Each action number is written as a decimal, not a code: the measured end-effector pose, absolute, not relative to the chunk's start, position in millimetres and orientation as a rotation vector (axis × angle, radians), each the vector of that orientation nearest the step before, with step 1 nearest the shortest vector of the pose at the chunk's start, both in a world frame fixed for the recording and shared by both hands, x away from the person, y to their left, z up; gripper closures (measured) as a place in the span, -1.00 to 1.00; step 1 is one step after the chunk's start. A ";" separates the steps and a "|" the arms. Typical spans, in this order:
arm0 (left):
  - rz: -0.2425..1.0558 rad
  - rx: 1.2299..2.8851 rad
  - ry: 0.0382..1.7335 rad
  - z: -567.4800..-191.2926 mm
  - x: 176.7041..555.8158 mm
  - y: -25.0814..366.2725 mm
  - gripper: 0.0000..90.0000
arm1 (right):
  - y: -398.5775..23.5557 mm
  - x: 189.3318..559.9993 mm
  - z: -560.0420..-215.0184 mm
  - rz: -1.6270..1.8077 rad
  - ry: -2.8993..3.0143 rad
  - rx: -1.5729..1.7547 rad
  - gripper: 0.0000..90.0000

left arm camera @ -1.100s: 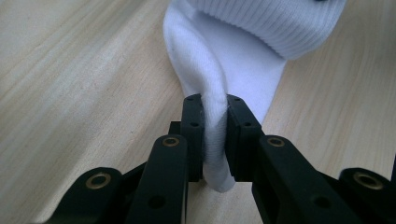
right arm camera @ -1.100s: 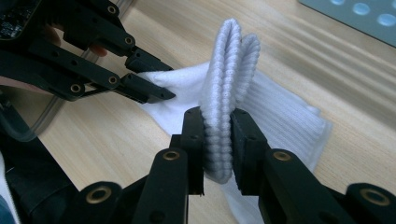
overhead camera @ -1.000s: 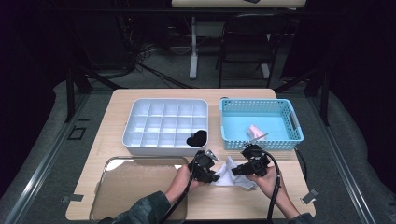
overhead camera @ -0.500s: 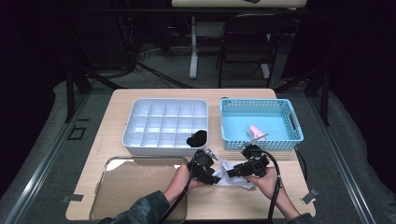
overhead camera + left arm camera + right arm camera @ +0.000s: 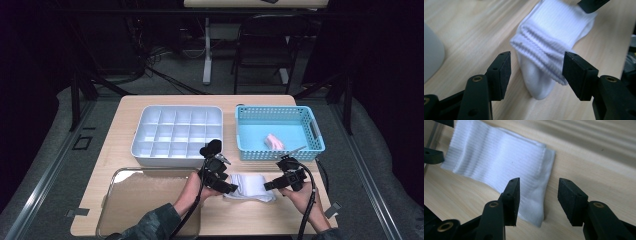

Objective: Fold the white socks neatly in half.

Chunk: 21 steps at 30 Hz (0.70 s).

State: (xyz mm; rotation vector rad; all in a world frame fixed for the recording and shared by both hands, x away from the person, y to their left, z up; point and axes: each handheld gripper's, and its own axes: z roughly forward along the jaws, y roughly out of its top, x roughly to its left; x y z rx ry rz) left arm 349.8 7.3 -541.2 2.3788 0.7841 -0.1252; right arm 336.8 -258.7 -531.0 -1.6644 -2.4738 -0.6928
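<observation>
Lying flat on the desk [image 5: 150, 210], a folded white sock [image 5: 248, 186] is seen between the two hand-held grippers. The left hand-held gripper [image 5: 231, 189] is held at one end of it, the right hand-held gripper [image 5: 266, 187] at the other end, and both are pointed inward at the cloth.

From the left gripper view, the left hand-held gripper [image 5: 536, 72] is shown with its jaws parted; they have just been opening further. The ribbed, doubled end of the sock [image 5: 554, 37] is placed between and just ahead of the pads [image 5: 504, 72], and bare wood is visible between the left pad and the cloth. Whether the right pad brushes the ribbed fold cannot be told, but no squeeze is seen.

From the right gripper view, the right hand-held gripper [image 5: 539, 197] is likewise shown with its jaws apart, having just been opened. The flat edge of the sock [image 5: 496, 157] is spread ahead of it; its near corner is partly covered by the left pad [image 5: 512, 197], while bare desk is seen in front of the right pad. No grip on the cloth is seen.

Beyond the left hand-held gripper, a white compartment tray [image 5: 177, 135] is set, with a black item [image 5: 212, 148] at its near right corner. Beyond the right hand-held gripper, a blue basket [image 5: 279, 116] holding a pink item [image 5: 274, 141] is placed. Beside the left hand-held gripper, on the side away from the sock, a clear lidded tray [image 5: 145, 192] is laid.
</observation>
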 end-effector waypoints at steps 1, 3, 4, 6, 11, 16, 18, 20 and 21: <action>-0.130 2.379 0.795 -543.9 350.1 7.4 -0.09 | -257.2 337.1 -533.5 -0.682 -2.467 -1.667 0.16; -0.131 2.389 0.799 -545.9 350.5 7.9 -0.05 | -254.0 337.7 -536.9 -0.651 -2.469 -1.656 0.16; -0.136 2.393 0.796 -546.7 350.3 7.8 -0.02 | -250.8 336.8 -540.6 -0.685 -2.454 -1.677 0.17; -0.132 2.401 0.793 -548.4 349.5 7.5 0.05 | -249.9 338.4 -539.3 -0.616 -2.491 -1.633 0.23; -0.147 2.414 0.777 -554.2 347.7 6.2 0.26 | -245.6 337.2 -543.8 -0.601 -2.501 -1.641 0.37; -0.151 2.419 0.759 -555.4 347.0 5.0 0.42 | -245.8 339.8 -545.3 -0.536 -2.537 -1.582 0.38; -0.146 2.426 0.747 -555.0 345.7 4.1 0.46 | -246.0 339.7 -546.9 -0.535 -2.541 -1.584 0.35; -0.138 2.428 0.739 -555.0 344.6 3.7 0.50 | -246.0 339.7 -547.1 -0.535 -2.559 -1.563 0.35; -0.138 2.422 0.738 -555.7 343.9 3.7 0.52 | -245.4 339.8 -547.0 -0.546 -2.552 -1.553 0.35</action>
